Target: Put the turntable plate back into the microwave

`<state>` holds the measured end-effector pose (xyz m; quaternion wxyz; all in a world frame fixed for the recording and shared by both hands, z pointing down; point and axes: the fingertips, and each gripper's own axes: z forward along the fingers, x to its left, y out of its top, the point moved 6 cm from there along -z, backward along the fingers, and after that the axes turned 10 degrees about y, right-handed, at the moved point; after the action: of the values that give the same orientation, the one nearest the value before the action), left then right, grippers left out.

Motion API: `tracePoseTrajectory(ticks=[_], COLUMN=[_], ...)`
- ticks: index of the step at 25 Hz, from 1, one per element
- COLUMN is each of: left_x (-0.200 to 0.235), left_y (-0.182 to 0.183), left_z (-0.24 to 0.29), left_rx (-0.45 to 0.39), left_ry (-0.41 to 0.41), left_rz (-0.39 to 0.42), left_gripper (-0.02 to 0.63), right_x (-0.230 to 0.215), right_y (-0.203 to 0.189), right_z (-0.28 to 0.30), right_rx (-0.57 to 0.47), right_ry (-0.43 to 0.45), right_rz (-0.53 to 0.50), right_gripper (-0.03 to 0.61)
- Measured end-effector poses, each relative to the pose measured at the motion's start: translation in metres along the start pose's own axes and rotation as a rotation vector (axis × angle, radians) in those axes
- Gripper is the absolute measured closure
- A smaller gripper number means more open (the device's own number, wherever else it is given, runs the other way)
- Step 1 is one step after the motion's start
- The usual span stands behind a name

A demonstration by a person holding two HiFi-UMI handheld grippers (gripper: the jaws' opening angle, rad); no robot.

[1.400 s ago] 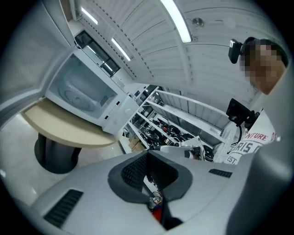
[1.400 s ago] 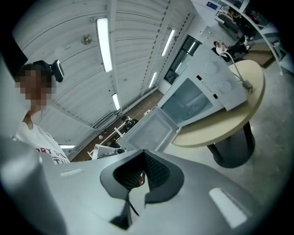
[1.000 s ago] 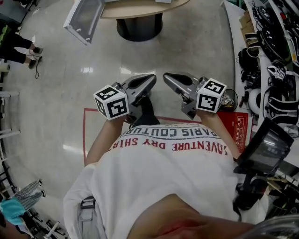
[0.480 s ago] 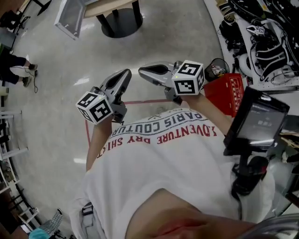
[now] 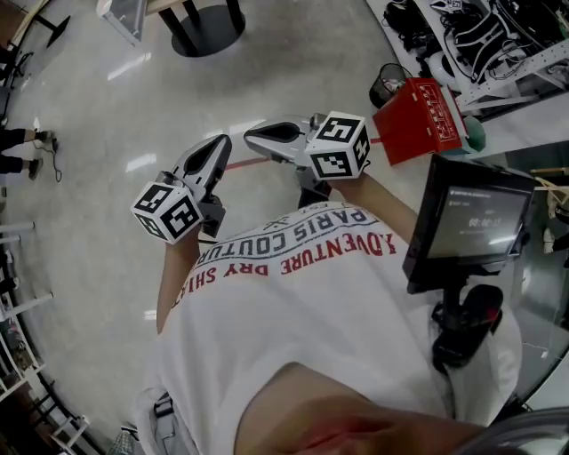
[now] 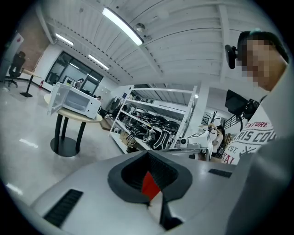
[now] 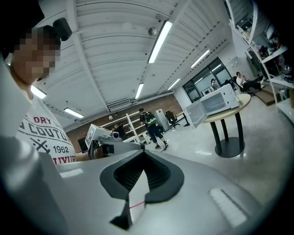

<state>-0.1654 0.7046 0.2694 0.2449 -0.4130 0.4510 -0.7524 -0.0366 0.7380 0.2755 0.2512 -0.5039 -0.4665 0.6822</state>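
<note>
No turntable plate shows in any view. The white microwave (image 6: pixel 73 102) stands on a round pedestal table (image 6: pixel 69 117) well ahead of me, its door swung open; it also shows in the right gripper view as the microwave (image 7: pixel 216 103), and only its corner (image 5: pixel 124 13) reaches the head view's top left. My left gripper (image 5: pixel 216 144) and right gripper (image 5: pixel 253 133) are held side by side in front of my chest, above the floor. Both are shut with nothing between the jaws, and each appears in the other's camera.
A red box (image 5: pixel 418 107) sits on the floor to the right, beside a black bin (image 5: pixel 388 80). Shelves crowded with equipment (image 5: pixel 480 35) line the right side. A monitor on a stand (image 5: pixel 467 222) is close at my right. People stand far off (image 7: pixel 151 121).
The head view has swung: the microwave table slid to the top left, and the red box and shelves came further into view. Both grippers stayed shut before my chest.
</note>
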Motion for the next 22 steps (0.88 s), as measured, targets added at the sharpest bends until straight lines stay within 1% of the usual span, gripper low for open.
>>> tracePoseTrajectory(ticks=[3,6,9,14,18,22], left_x=[-0.021,-0.043,-0.056,-0.064,-0.069,-0.068], left_y=[-0.011,-0.011,-0.008,0.004,-0.001,-0.005], left_z=[-0.032,-0.047,-0.057,-0.062,-0.052,-0.052], left_rx=[-0.003,-0.002,-0.004,-0.023,-0.017,-0.015], left_ry=[0.008,0.002,-0.002,0.007,0.010,0.017], left_rz=[0.014,0.032,0.042,0.043,0.042,0.040], left_gripper=[0.614,0.614,0.614,0.614,0.614,0.614], right_x=[0.040,0.064,0.080,0.083,0.076,0.075], right_y=[-0.018,-0.019,-0.016,-0.003,0.001,-0.002], right_z=[0.000,-0.008,-0.012,-0.013,-0.022,-0.021], right_rx=[0.016,0.016,0.014,0.044,0.061,0.059], right_ry=[0.006,0.003,0.001,0.011,0.008,0.022], right_rz=[-0.016,-0.037,-0.042,-0.052,-0.070,-0.054], right_gripper=[0.578,0.578,0.578,0.578,0.578,0.578])
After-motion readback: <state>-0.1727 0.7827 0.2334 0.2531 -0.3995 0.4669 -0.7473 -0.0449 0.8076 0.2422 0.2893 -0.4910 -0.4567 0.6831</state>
